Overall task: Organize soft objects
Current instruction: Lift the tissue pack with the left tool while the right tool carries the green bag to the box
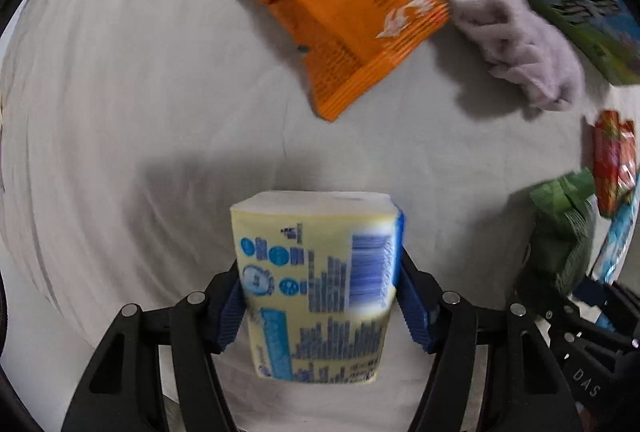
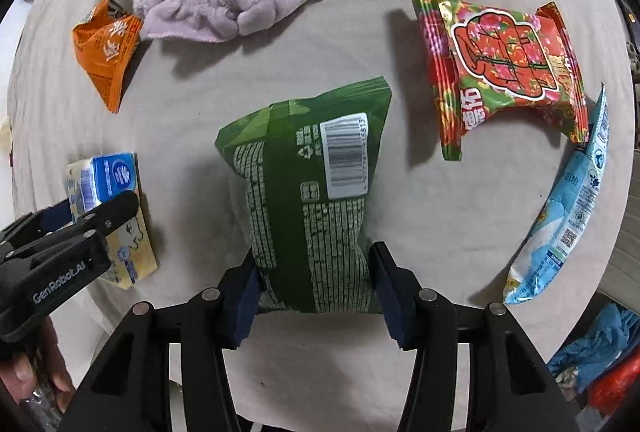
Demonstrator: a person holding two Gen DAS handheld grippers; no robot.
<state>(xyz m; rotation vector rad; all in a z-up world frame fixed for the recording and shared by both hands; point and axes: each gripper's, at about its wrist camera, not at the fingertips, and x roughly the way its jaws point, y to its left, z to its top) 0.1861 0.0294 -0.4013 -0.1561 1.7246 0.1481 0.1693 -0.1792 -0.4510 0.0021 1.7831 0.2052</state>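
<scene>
Sorting is barely begun: tissue pack point(image 1: 320, 284) and green pouch point(image 2: 308, 192) are clamped in left tongs point(image 1: 320, 308) and right tongs point(image 2: 316, 292); others stay scattered.

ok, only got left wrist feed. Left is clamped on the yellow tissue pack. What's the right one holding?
Observer: The right gripper is shut on a green snack bag, barcode side up.
Operator: That red thing at my right edge?
Observer: A red floral snack bag, lying flat on the cloth, apart from the green one.
Operator: Anything past it?
Observer: A light blue packet beside it, near the cloth's right edge.
</scene>
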